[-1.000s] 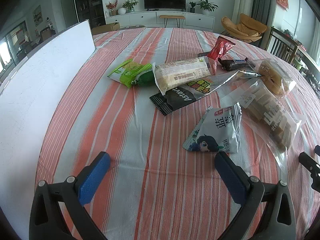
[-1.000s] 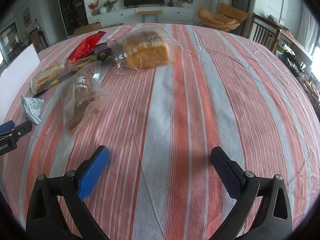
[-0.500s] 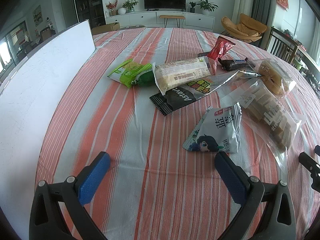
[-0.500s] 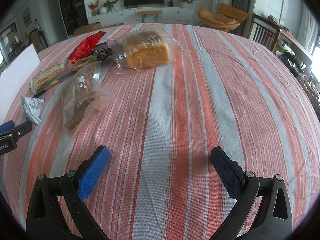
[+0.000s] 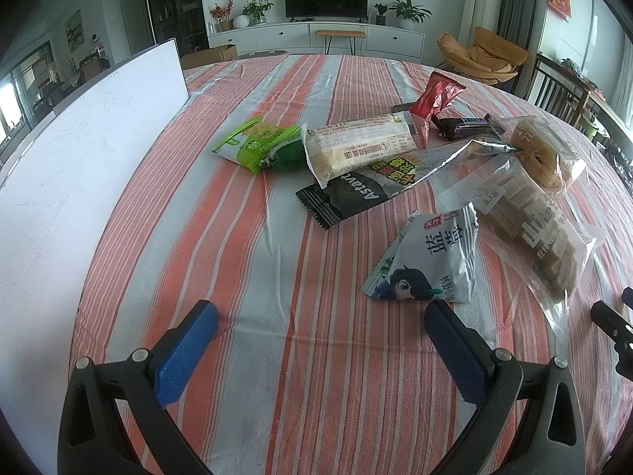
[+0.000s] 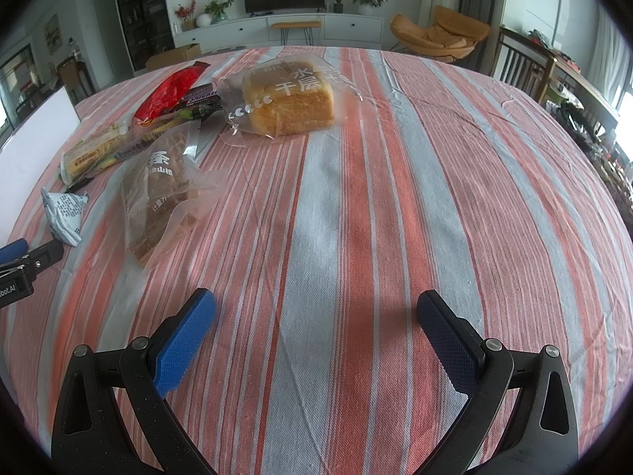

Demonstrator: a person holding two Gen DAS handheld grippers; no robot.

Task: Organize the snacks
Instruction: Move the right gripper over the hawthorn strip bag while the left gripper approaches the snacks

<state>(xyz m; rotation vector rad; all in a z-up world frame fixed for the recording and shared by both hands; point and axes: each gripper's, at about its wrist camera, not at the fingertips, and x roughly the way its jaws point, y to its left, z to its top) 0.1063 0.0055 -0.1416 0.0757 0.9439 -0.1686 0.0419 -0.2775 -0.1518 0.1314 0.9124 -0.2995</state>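
Snacks, heaped loosely on a striped woven tablecloth of orange, grey and white bands. At far left, a flat white board, smooth and matte, standing upright along the table edge. Next rightward, a green crinkle-edged packet, lying flat with a rounded dark-green end. Overlapping it, a long white-wrapped cake bar, soft and rectangular, tilted across a black glossy foil pouch with serrated ends. Behind, a red foil wrapper, pinched at its top, and a dark chocolate bar just beside it. Nearer the camera, a white pyramid-shaped pouch printed with a cartoon face, just ahead of the left gripper, blue textured pads spread wide, holding nothing. Further right, a clear plastic bag of brown sliced cakes, crinkled and long, and beyond it a clear bag with a square golden bread loaf, spongy-sided, seen best from the right wrist. At right, bare cloth only beneath the right gripper, 2 blue pads likewise wide apart and empty, well clear of the pile.
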